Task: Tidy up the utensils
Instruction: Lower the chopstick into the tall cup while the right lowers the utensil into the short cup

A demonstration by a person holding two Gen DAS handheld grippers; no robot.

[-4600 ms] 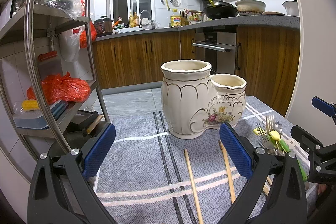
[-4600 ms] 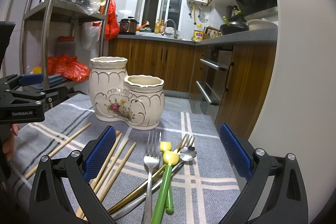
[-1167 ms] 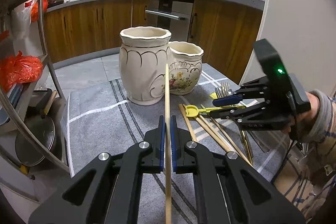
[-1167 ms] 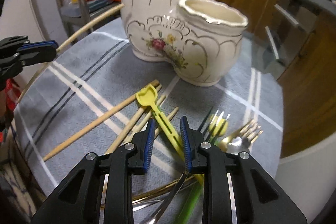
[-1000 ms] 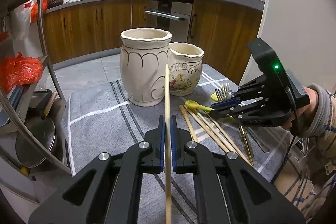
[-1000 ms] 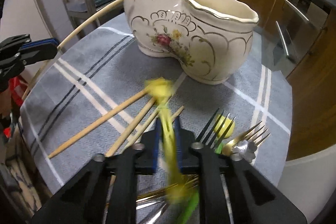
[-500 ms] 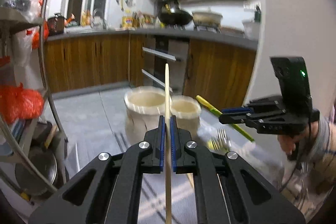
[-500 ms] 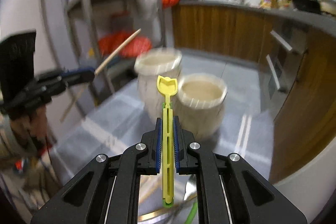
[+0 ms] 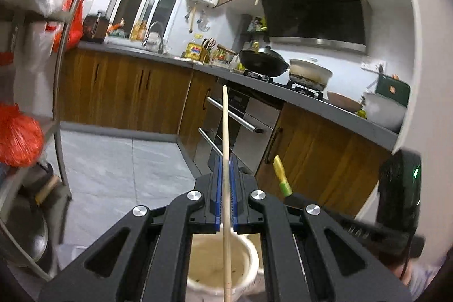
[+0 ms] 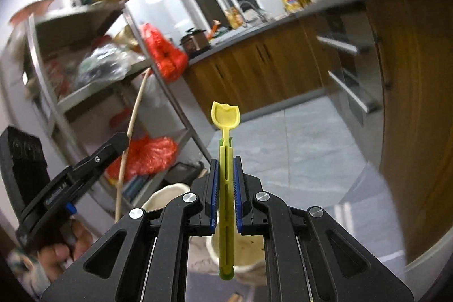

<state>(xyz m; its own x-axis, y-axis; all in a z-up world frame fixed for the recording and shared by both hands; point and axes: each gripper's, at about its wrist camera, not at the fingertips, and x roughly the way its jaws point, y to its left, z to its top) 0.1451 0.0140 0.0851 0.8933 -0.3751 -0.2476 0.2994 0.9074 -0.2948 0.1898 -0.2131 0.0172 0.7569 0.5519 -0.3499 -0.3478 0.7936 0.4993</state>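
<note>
My left gripper (image 9: 225, 194) pinches chopstick (image 9: 225, 132), now lifted above ceramic holder (image 9: 220, 268) at 6 o'clock. My right gripper (image 10: 225, 196) clamps yellow utensil (image 10: 225, 115), raised too.

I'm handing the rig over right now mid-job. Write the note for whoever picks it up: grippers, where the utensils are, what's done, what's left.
Left gripper: shut on a wooden chopstick, held upright, its lower end over the mouth of the ceramic holder.
Right gripper: shut on a yellow-green utensil, upright, lower end over the holder's other opening.
Done: both pieces picked up and brought over the holder.
Left: lower and release each one. No utensils on the table show in these views, so check it for more.
</note>
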